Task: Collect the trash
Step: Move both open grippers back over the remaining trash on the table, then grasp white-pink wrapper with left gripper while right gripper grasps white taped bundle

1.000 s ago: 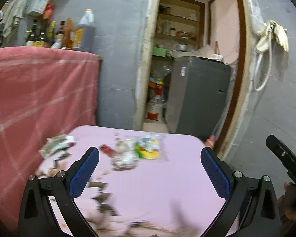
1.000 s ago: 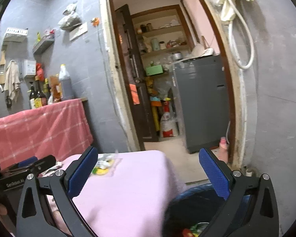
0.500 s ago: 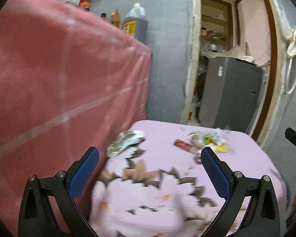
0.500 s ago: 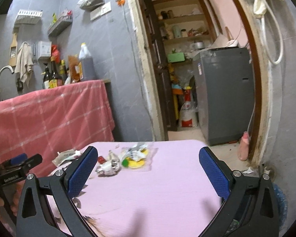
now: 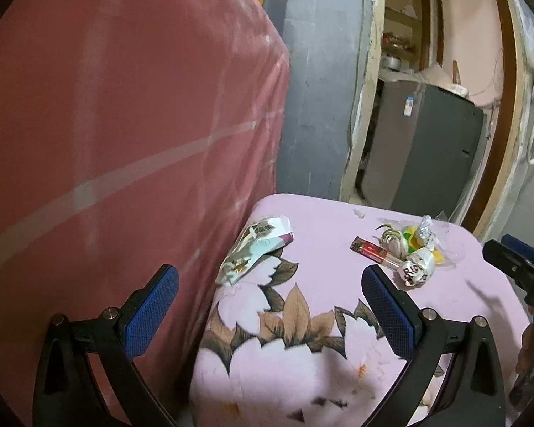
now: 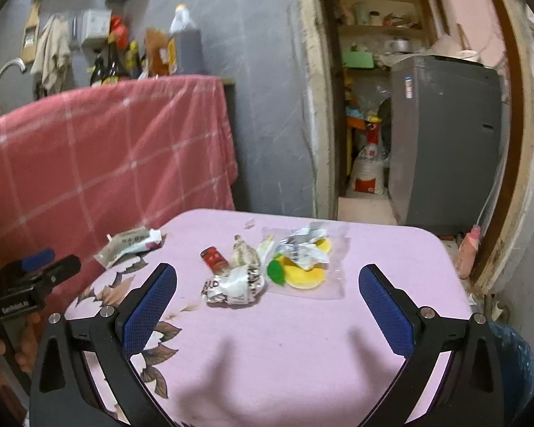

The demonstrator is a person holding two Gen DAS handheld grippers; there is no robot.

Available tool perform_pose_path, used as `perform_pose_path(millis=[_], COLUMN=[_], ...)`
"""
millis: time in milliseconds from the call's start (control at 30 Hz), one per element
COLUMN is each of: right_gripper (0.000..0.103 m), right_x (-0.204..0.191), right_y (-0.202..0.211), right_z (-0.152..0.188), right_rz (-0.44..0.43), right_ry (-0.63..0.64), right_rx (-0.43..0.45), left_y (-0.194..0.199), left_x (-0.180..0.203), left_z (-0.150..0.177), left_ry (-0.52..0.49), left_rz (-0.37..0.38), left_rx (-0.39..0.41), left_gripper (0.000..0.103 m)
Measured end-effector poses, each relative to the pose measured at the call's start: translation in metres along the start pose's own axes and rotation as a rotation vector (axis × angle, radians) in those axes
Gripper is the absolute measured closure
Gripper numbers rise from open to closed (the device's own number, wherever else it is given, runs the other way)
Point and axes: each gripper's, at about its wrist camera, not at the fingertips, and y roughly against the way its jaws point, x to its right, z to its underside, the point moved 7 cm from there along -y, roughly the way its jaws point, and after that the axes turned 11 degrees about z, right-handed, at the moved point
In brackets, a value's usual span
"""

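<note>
1. Left wrist view: the left hand-held gripper [image 5: 270, 306] is seen with its jaws spread wide apart and nothing between them, held over the near left part of the bench [image 5: 324, 366], which is covered by a pink floral cloth. A flattened wrapper [image 5: 254, 247] lies at the bench's left edge, beside a red checked cloth [image 5: 124, 142]. A red tube [image 5: 372, 251], a crumpled wrapper [image 5: 414, 270] and a clear bag [image 5: 423, 242] are clustered toward the far right corner.

2. Right wrist view: the right hand-held gripper [image 6: 267, 306] is likewise held wide apart and empty, above the bench's middle. The crumpled wrapper [image 6: 233, 284], red tube [image 6: 214, 258] and clear bag [image 6: 308, 263] lie just beyond its fingers [image 6: 149, 306]. A blue bin [image 6: 514, 359] shows at the bench's right edge.
</note>
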Motion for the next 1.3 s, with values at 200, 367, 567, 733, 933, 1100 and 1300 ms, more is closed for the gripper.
perform_pose_path(millis=[200,367,567,733,933,1100,1300], right_gripper=[0.003,0.007,0.017,0.02,0.026,0.033,0.043], right_x=[-0.013,-0.026,-0.034,-0.04,-0.04,-0.039,-0.042], right_y=[-0.026,-0.044,-0.064,-0.072,-0.079,-0.085,-0.088], right_z=[-0.002,0.0,0.006,0.014,0.018,0.021,0.025], right_rz=[-0.029,-0.034,-0.034,-0.027,-0.016,-0.007,-0.004], right_ry=[0.007,0.039,0.04,0.054,0.05,0.036,0.037], right_rx=[-0.076,-0.139,-0.215,-0.25,-0.283,-0.316,-0.347], left_y=[-0.021,-0.038,-0.053,-0.061,-0.066,-0.066,-0.062], left_x=[-0.011,-0.021,-0.033,-0.042,-0.052,-0.051,-0.045], left_z=[-0.015,-0.023,-0.022,-0.023,-0.022,-0.019,-0.019], left_ry=[-0.005,-0.005,0.012,0.012,0.032,0.047,0.052], left_rz=[-0.003,0.017,0.043,0.046,0.06,0.089,0.112], left_rx=[-0.027,-0.072,-0.145,-0.179,-0.199,-0.219,-0.218], left_gripper=[0.005,0.009,0.023,0.039,0.057,0.079,0.095])
